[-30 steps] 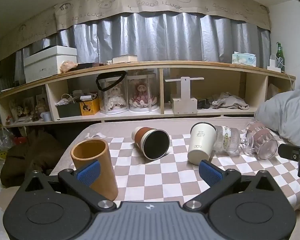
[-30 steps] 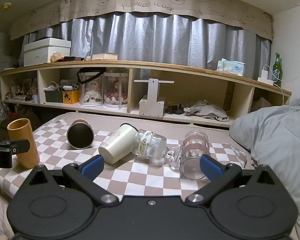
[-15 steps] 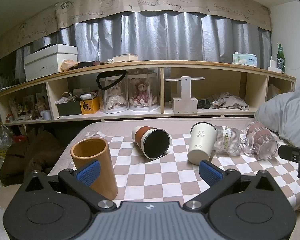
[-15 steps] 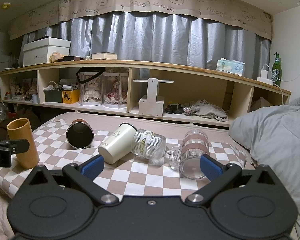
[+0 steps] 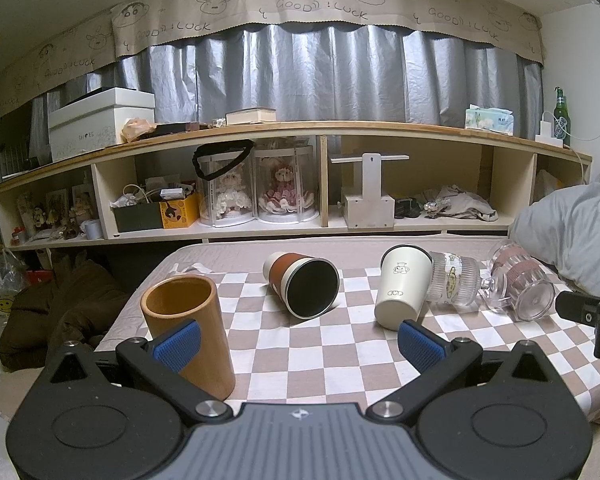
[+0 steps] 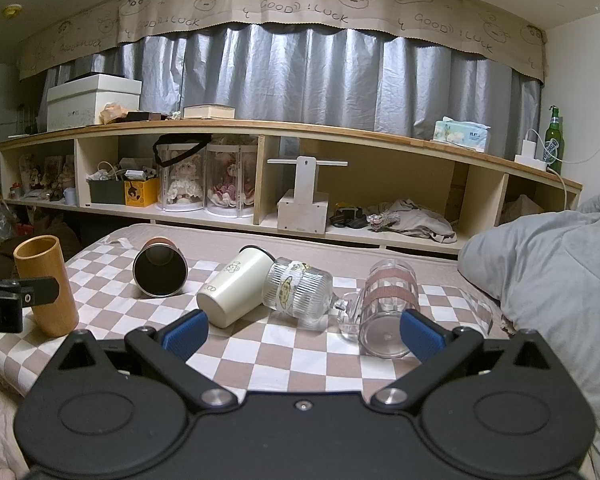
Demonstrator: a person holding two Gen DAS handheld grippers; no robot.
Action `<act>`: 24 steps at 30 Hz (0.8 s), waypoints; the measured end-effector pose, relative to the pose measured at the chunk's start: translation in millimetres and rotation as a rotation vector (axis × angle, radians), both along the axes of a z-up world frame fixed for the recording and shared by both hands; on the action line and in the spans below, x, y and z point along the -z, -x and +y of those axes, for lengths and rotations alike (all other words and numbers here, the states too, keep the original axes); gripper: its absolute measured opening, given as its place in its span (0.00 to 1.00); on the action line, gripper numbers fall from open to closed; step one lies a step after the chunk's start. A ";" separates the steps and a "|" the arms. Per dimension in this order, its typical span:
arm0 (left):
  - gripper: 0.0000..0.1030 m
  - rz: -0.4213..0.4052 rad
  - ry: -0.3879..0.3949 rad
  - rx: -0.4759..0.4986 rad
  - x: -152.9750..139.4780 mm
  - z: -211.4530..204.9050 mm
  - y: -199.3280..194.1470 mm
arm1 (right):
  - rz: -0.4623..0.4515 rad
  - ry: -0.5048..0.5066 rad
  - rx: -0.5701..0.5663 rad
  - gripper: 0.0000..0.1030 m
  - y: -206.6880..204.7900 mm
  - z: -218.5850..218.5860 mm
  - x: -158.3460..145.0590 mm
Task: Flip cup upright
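Claws first: we hold the left gripper (image 5: 298, 340) and the right gripper (image 6: 304, 330) spread wide, gripping nothing. Near left on the checkered cloth (image 5: 300, 360) a wooden cup (image 5: 188, 328) stands upright. Farther right, lying tipped, we see a brown cup (image 5: 302, 286), a white cup (image 5: 402, 286), a ribbed glass (image 6: 300, 292) touching it, and a clear mug (image 6: 388, 312). Beyond runs a shelf (image 5: 324, 176).

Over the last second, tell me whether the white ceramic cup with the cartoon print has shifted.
No. The white ceramic cup keeps its place on the checkered cloth, leaning against the ribbed glass cup.
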State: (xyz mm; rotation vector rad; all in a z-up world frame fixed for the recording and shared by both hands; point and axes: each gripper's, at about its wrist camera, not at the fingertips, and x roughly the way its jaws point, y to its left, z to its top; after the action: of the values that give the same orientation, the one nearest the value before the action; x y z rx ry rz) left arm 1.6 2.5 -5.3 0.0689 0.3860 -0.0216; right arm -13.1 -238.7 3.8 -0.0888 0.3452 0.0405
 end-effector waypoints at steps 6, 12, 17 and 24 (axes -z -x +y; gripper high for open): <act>1.00 0.001 0.002 0.000 -0.6 0.0 0.0 | 0.000 0.001 0.000 1.00 -0.4 -0.1 0.4; 1.00 0.001 0.002 0.000 1.0 0.7 0.5 | 0.002 0.000 0.000 1.00 -0.9 -0.2 0.3; 1.00 0.001 0.002 -0.001 0.8 1.0 0.0 | 0.002 0.002 0.000 1.00 -0.9 -0.1 0.2; 1.00 0.001 0.003 0.000 0.8 1.0 0.5 | 0.003 0.001 0.000 1.00 -0.8 0.0 0.2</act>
State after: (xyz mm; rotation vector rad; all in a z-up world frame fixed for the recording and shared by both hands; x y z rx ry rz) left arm 1.1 3.5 -6.1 0.0657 0.3873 -0.0223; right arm -12.3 -238.8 3.6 -0.0898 0.3480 0.0408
